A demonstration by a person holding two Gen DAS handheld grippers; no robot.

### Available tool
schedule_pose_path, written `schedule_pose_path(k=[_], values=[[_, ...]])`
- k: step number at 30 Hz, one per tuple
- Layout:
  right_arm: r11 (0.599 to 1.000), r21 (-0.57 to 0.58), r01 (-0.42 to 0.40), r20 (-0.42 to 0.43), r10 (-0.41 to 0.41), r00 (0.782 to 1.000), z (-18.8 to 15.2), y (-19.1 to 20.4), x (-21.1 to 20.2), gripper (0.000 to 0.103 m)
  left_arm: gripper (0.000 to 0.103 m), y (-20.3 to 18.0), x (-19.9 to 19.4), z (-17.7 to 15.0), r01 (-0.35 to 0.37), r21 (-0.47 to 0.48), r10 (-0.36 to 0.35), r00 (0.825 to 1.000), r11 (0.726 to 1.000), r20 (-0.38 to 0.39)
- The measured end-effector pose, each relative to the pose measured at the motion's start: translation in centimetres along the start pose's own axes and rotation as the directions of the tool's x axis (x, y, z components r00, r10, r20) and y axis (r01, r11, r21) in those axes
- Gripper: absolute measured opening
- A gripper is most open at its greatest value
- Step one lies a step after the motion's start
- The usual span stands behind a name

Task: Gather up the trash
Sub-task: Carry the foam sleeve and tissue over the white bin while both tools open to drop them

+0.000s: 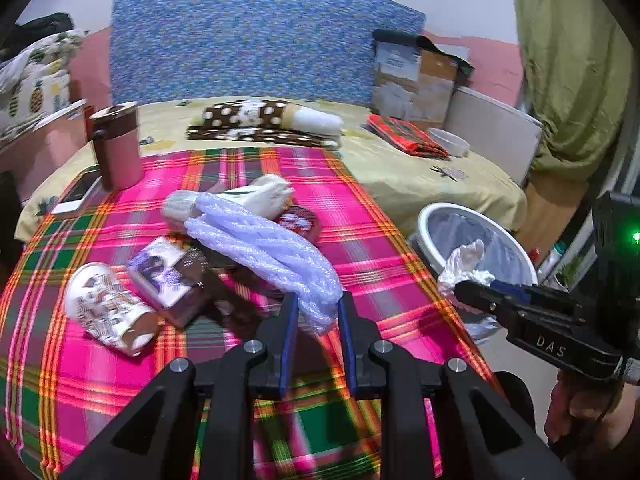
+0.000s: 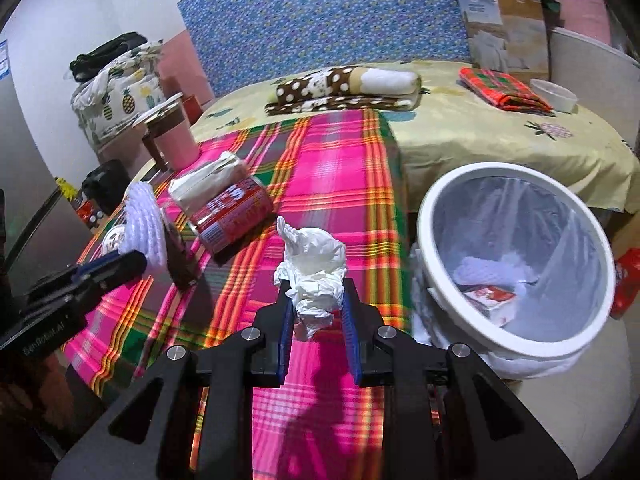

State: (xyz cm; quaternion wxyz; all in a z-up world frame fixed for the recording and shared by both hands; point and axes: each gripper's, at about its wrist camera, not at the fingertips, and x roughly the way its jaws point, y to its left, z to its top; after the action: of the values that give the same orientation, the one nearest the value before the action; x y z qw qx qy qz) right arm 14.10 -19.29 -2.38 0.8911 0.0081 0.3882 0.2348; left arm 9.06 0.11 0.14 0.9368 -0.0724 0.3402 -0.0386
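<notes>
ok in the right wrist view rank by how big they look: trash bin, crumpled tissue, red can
1. trash bin
2. crumpled tissue and red can look alike in size; the tissue is nearer the camera, so no ranking.

In the right wrist view, the mouth of the white trash bin (image 2: 516,264) at right is open, and the plaid cloth (image 2: 328,184) at centre is bare. At left the red can (image 2: 230,212), foam net (image 2: 146,224) and left gripper (image 2: 132,262) crowd the way.
</notes>
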Motion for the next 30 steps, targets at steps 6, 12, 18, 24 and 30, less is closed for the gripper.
schedule_pose_path(k=[6,12,18,24,30], values=[[0.999,0.038,0.038,0.016,-0.038,0.999,-0.4,-2.0,-0.8,0.024,0.021,-2.8,1.0,0.6,0.049,0.059,-0.049,0.999,0.997,-0.012],[0.995,0.078,0.068,0.031,-0.070,0.997,-0.6,-4.3,-1.6,0.024,0.021,-5.6,2.3,1.1,0.103,0.111,-0.099,0.994,0.989,-0.038],[0.987,0.124,0.104,0.046,-0.110,0.993,-0.9,-6.8,-2.4,0.024,0.021,-8.2,3.5,1.7,0.148,0.157,-0.140,0.988,0.977,-0.061],[0.974,0.172,0.146,0.041,-0.156,0.987,-1.0,-9.2,-2.8,0.024,0.021,-11.0,4.7,2.3,0.202,0.205,-0.190,0.979,0.958,-0.081],[0.964,0.198,0.176,0.032,-0.185,0.982,-1.2,-10.7,-2.8,0.024,0.021,-13.4,6.5,3.1,0.248,0.236,-0.228,0.968,0.940,-0.109]])
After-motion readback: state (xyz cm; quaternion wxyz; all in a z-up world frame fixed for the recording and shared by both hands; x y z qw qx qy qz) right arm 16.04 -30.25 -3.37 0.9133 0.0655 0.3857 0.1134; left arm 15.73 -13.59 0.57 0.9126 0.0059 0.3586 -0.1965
